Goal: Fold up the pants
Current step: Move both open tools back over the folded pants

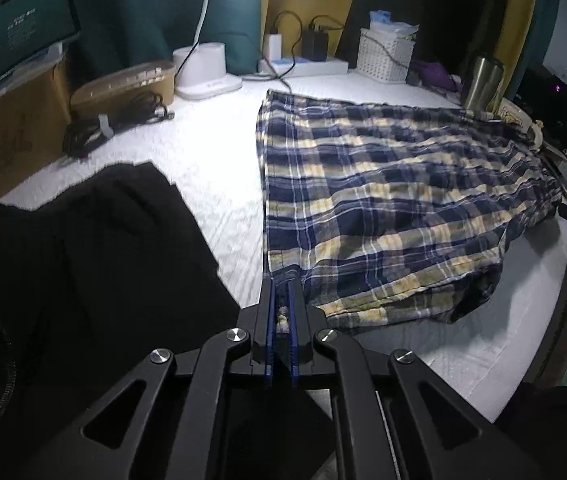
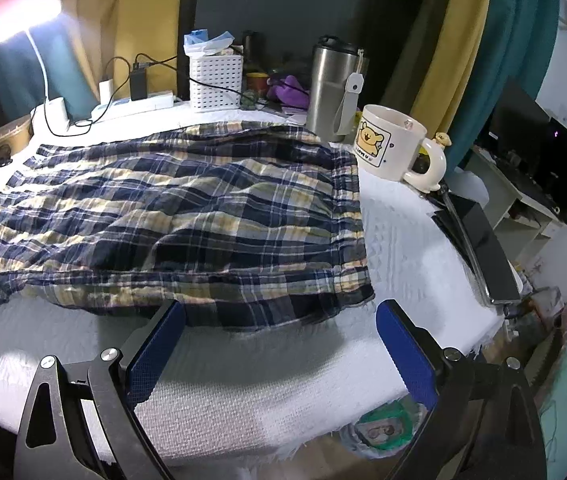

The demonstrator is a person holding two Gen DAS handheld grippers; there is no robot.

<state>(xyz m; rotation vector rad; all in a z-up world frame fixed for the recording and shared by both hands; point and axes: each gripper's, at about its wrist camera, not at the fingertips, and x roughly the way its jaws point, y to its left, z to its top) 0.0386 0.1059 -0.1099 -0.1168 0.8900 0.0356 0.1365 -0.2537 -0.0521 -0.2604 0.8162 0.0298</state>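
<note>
Two garments: plaid pants (image 1: 383, 200) spread on the white counter (image 1: 211, 168); black cloth (image 1: 83, 248) beside them, cut off at the left-view edge.
Left gripper (image 1: 282, 284): jaws closed on the pants' near corner; the pinched fabric is mostly hidden between the blue pads.
Right gripper (image 2: 279, 320): jaws wide open, holding nothing, just off the pants' near hem.
Mug (image 2: 391, 144): at the pants' far-right corner; whether it touches is unclear.
Tumbler (image 2: 333, 88): behind the mug, base hidden.
Below counter edge: blurred, unreadable.
</note>
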